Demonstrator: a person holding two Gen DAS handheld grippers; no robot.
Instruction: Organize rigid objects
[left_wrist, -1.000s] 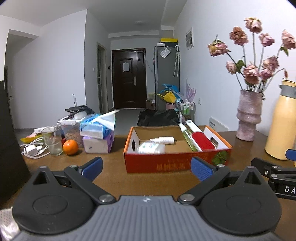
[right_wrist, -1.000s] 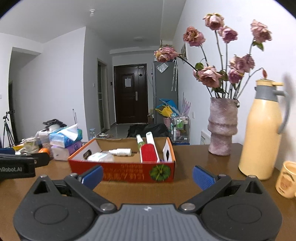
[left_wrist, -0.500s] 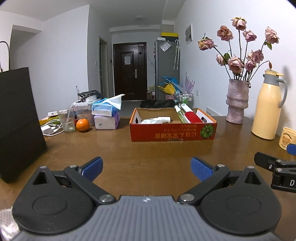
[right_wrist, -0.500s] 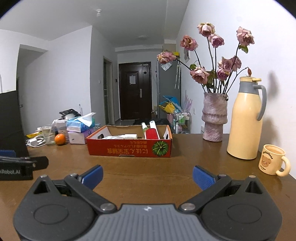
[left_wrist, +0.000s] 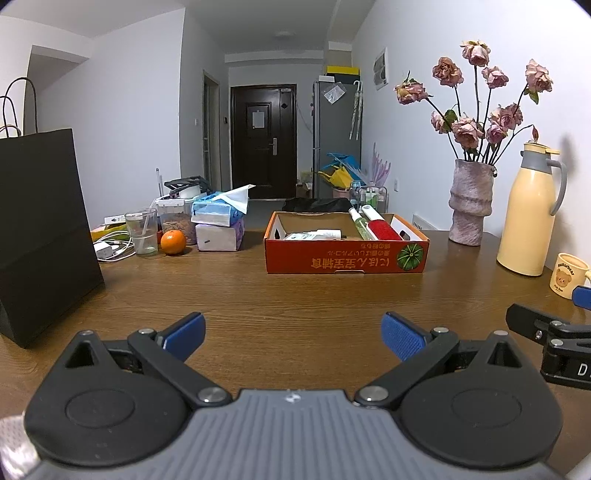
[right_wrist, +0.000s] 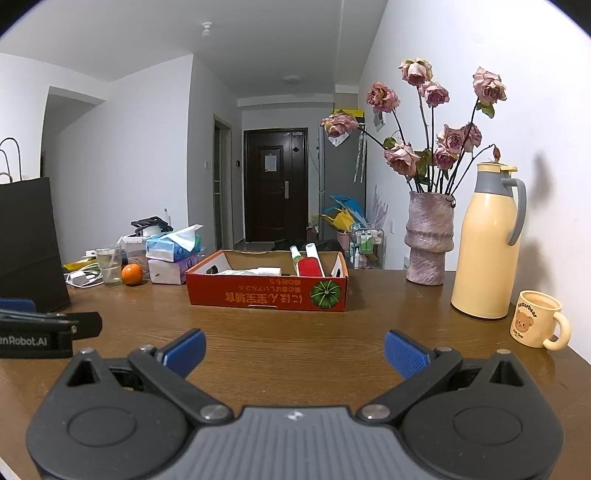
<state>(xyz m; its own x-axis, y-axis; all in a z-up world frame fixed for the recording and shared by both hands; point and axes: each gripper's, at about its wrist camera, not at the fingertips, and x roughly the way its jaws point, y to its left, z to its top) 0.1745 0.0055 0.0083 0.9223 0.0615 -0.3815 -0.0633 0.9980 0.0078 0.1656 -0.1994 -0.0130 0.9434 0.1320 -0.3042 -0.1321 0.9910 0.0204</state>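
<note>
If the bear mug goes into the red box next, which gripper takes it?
Probably right. The bear mug sits just off the open right gripper, on its side; from the left gripper it lies beyond the right one.

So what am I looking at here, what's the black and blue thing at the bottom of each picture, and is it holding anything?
Those are two hand-held grippers, each with its own camera looking along its blue fingers. One picture is from the left gripper, the other from the right gripper. Both are open and hold nothing. Ahead, on the wooden table, stands a red cardboard box with bottles and a red brush inside. Around it are a vase of roses, a yellow jug, a bear mug, an orange, tissue packs and a black bag.
</note>
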